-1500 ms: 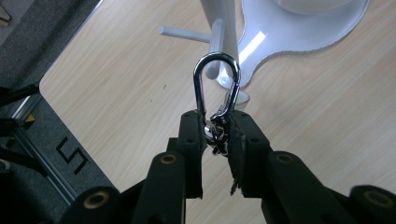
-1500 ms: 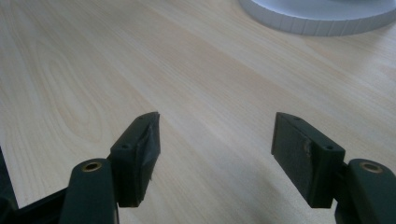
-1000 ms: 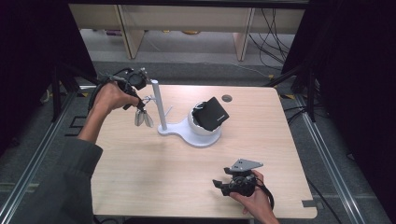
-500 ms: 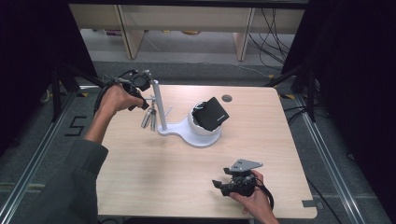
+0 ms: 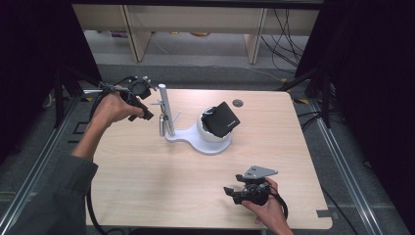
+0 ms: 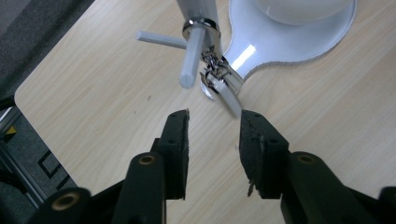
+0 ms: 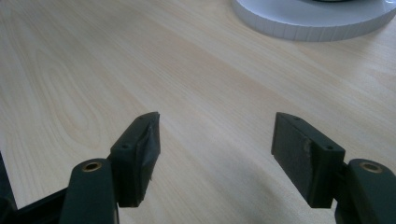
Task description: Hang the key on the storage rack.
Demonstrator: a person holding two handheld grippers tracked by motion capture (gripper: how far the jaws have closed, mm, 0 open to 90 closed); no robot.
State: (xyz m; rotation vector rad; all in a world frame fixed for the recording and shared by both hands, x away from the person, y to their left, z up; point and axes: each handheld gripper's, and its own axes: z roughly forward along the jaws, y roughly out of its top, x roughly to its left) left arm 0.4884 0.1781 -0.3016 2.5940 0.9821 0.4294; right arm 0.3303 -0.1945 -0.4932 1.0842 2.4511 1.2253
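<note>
A bunch of small metal keys on a ring [image 6: 215, 77] hangs from a short peg of the white post [image 5: 163, 100], just above the stand's white base [image 5: 186, 138]. My left gripper [image 6: 212, 119] points at it from the left; its jaws have just been opening and stand apart, with nothing pressed between them. The lowest key's tip lies just ahead of the right jaw. In the high view the left gripper [image 5: 148, 115] is beside the post and the keys [image 5: 164, 125]. My right gripper [image 7: 215, 126] rests open over bare table near the front edge [image 5: 231, 192].
A black boxy object [image 5: 222, 119] sits tilted on the white dome [image 5: 208, 134] of the stand. A small round hole [image 5: 238, 103] marks the table behind it. The wooden tabletop [image 5: 147, 176] stretches between the stand and the front edge. Shelving and cables lie beyond the table.
The left gripper carried the keys right to the post and let them go. The keys now hang from the peg. The right gripper has not moved.
</note>
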